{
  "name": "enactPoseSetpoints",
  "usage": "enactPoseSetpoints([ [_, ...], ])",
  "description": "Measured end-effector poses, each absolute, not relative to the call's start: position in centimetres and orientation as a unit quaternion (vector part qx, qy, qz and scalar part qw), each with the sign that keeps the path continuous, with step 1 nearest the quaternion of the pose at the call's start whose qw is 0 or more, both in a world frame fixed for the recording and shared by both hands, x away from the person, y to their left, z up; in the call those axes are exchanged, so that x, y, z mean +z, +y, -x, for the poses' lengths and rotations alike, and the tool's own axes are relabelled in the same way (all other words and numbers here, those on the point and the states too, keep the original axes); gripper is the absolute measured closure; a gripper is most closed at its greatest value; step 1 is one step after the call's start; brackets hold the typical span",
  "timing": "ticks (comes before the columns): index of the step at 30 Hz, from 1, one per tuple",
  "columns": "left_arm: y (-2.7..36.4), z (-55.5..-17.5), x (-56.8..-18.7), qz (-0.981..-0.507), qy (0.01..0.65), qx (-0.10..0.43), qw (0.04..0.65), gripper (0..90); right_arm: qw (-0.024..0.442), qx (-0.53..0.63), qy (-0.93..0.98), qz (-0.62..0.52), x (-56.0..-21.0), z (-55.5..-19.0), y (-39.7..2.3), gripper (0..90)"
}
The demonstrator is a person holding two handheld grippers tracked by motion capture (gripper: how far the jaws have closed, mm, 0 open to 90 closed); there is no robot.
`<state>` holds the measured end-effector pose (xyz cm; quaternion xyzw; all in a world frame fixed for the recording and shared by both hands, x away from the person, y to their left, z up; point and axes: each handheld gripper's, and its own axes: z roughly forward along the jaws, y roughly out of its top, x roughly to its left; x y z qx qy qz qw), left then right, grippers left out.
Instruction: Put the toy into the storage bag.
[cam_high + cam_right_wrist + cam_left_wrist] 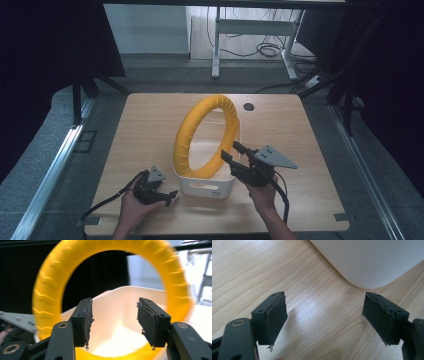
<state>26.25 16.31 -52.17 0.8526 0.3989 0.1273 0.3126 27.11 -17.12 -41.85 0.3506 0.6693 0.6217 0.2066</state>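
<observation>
Judging by how things lie, we have one yellow ring (pixel 206 134) standing on edge in one white bin (pixel 206 186) at the table (pixel 150 125) middle (seemingly placed already). Both tongs grip nothing: our left gripper (pixel 167 196) gapes beside the bin, our right gripper (pixel 234 152) sits part-open near the ring. Backing away seems left.

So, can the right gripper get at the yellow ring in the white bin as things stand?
Probably yes. The right gripper faces the yellow ring, which stands upright in the white bin. Its jaws are apart with nothing between them, and nothing blocks the way to the ring's lower rim.
</observation>
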Motion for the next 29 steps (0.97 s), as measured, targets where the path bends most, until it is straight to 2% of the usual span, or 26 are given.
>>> enactPoseSetpoints([
  [15, 16.2, -26.3, -52.3, -0.853, 0.398, 0.128, 0.311, 19.6, 0.226, 0.592, 0.661, -0.401, -44.6, -27.7, -24.9, 46.9],
  [29, 16.3, -26.3, -52.3, -0.853, 0.398, 0.128, 0.312, 19.7, 0.231, 0.570, 0.666, -0.422, -46.0, -28.2, -26.5, 46.0],
])
